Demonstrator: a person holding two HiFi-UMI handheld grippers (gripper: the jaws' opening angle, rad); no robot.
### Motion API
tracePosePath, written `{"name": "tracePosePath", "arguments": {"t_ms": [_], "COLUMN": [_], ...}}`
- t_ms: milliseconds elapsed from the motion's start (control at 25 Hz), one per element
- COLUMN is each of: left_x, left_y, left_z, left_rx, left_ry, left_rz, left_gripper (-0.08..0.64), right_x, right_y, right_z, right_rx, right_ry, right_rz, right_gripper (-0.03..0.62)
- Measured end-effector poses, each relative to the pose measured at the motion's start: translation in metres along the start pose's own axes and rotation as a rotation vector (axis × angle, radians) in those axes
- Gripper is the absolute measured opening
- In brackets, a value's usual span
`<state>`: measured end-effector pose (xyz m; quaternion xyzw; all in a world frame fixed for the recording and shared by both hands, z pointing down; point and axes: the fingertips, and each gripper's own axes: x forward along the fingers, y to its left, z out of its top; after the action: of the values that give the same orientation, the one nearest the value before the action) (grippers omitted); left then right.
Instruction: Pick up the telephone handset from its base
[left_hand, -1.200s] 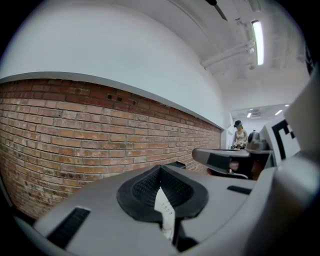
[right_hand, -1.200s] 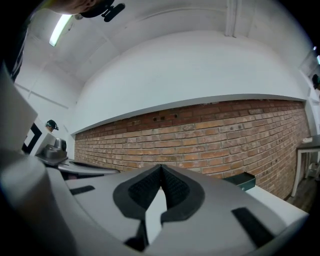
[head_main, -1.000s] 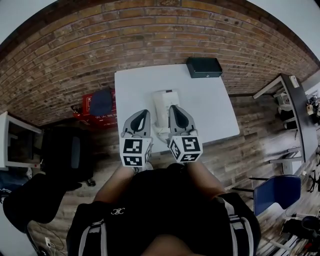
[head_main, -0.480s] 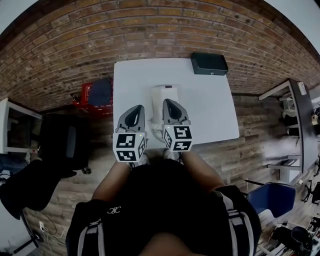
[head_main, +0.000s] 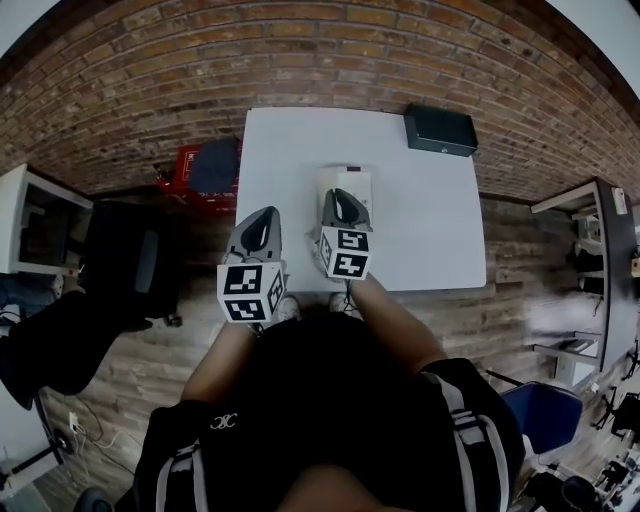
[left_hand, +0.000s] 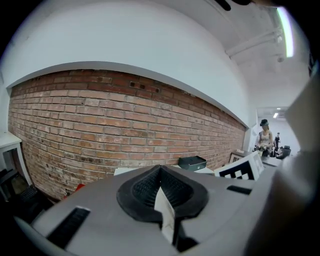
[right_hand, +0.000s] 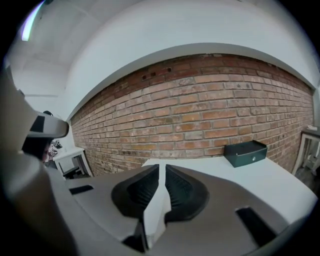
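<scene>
A white telephone (head_main: 352, 183) sits on the white table (head_main: 420, 230), a little in from the near edge; I cannot tell its handset from its base. My right gripper (head_main: 338, 195) hangs over the phone's near end and hides part of it, jaws shut with nothing between them. My left gripper (head_main: 267, 214) is to the left, at the table's near left corner, also shut and empty. In the left gripper view the left gripper (left_hand: 160, 169) points toward the brick wall. In the right gripper view the right gripper (right_hand: 161, 167) hides the phone.
A black box (head_main: 440, 129) lies at the table's far right corner. A red crate (head_main: 190, 160) and a black chair (head_main: 130, 270) stand left of the table, a blue chair (head_main: 540, 415) at the lower right. A brick wall (head_main: 300, 50) runs behind.
Both grippers moved forward toward the table. The right one went farther and lower and now covers the phone's near end. Both stayed shut.
</scene>
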<state>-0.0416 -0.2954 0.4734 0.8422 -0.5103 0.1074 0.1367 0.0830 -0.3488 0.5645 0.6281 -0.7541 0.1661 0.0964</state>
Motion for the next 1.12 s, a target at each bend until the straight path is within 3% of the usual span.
{"name": "tracePosePath", "arguments": {"t_ms": [200,360,560,800,1120], "left_x": [-0.009,-0.015,-0.020,-0.022,-0.023], "left_y": [0.019,0.034,0.046,0.055,0.059], "left_z": [-0.004,-0.005,-0.008,-0.010,-0.010], "left_rx": [-0.014,-0.026,-0.040,-0.051,-0.054], "left_ry": [0.001,0.001,0.005,0.011,0.015], "left_rz": [0.052,0.091,0.129,0.159,0.176], "left_gripper": [0.002,0.002,0.002,0.002,0.002], "right_x": [0.024,0.041,0.060,0.079,0.091], "right_y": [0.002,-0.001,-0.010,-0.019,-0.021], "right_z": [-0.029,-0.047,-0.068,-0.094,-0.118], "right_rx": [-0.008,-0.019,-0.018,-0.038,0.035], "right_ry": [0.086,0.144,0.217,0.339,0.468], "right_rz": [0.012,-0.022,-0.065,-0.118,-0.122], "right_gripper": [0.076,0.107,0.199,0.206,0.204]}}
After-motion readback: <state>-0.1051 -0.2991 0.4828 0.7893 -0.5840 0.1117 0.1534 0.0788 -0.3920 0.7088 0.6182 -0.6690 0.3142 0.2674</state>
